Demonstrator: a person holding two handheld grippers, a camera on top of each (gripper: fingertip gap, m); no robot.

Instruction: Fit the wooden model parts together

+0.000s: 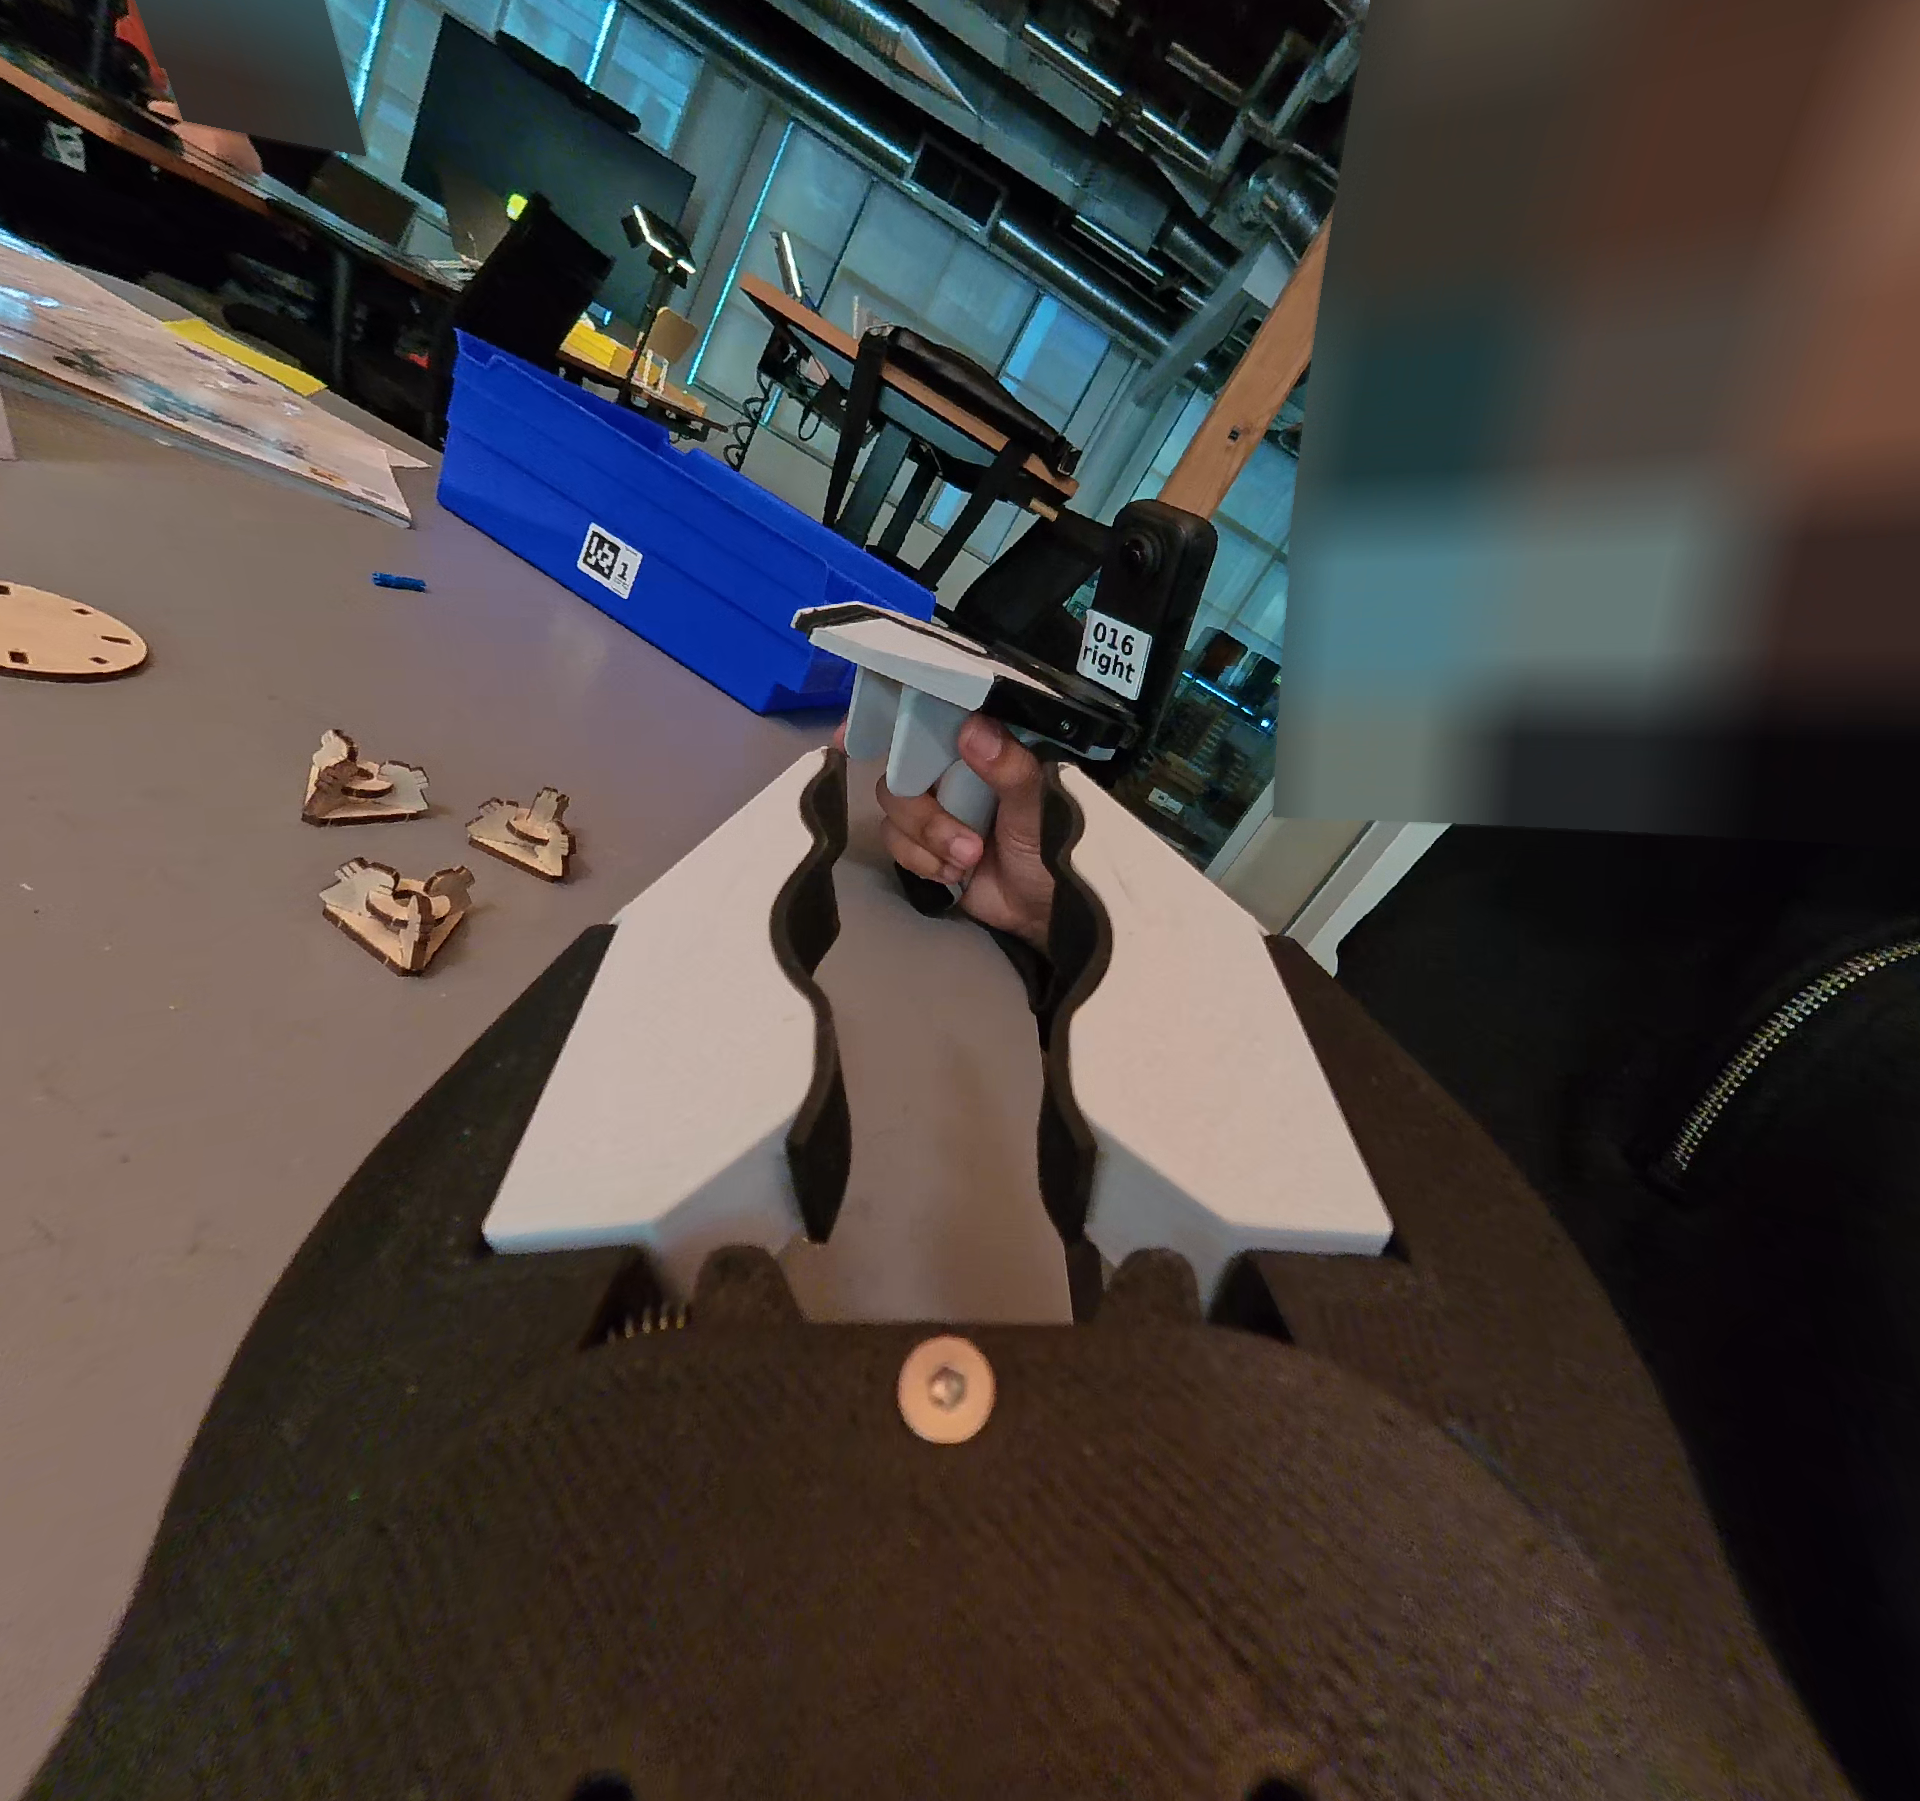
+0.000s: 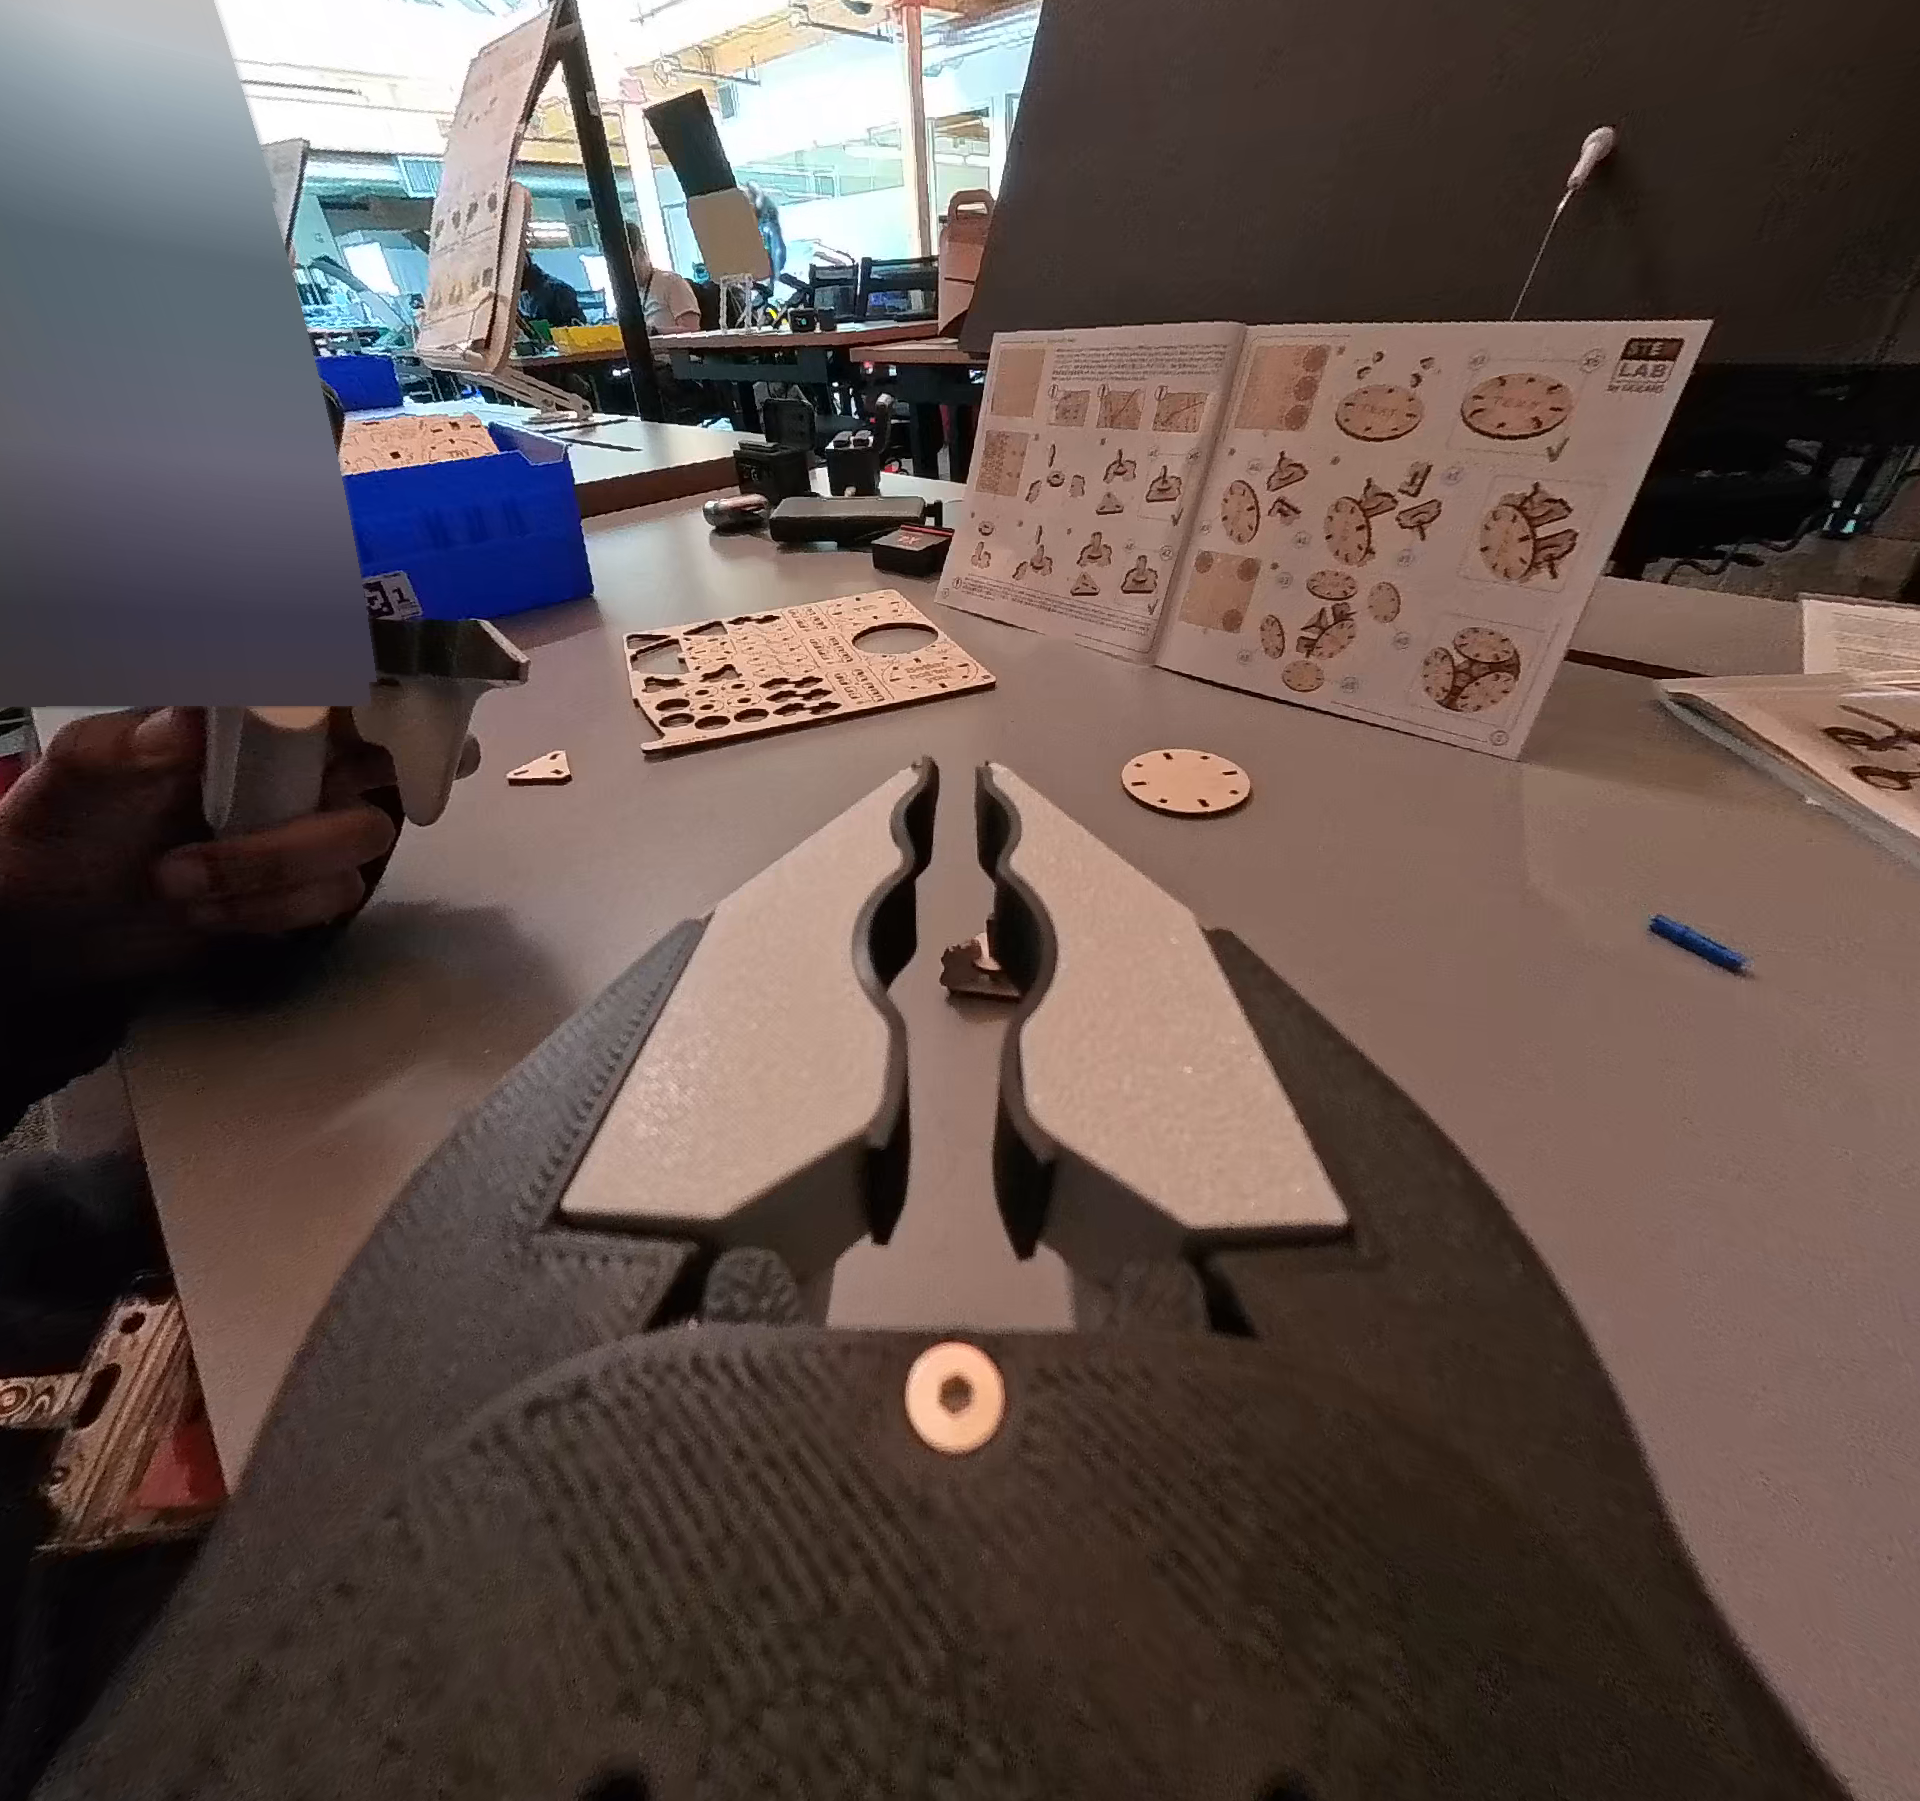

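Note:
My left gripper [image 1: 940, 775] is open with nothing between its pads and hovers over the grey table [image 1: 208, 1024]. Three small wooden assemblies [image 1: 395, 904] stand on the table to its left. Beyond its tips a hand holds my right gripper [image 1: 826, 624] above the table. In the right wrist view my right gripper [image 2: 956, 772] is almost closed, with a narrow gap left at the tips. A small dark wooden piece [image 2: 977, 967] shows between the fingers farther back, beside the right pad and apart from the left pad. My left gripper [image 2: 457, 652] shows at the left edge.
A blue bin [image 1: 665, 525] stands behind the right gripper. A wooden disc [image 2: 1184, 780], a punched wooden sheet [image 2: 805, 665], a small wooden triangle [image 2: 540, 767], an open instruction booklet [image 2: 1320, 525] and a blue stick [image 2: 1694, 943] lie on the table. Across from one pair of fingers to the other is roughly 12 centimetres. The blue stick [image 2: 1694, 943] is about 25 centimetres from my right fingertips.

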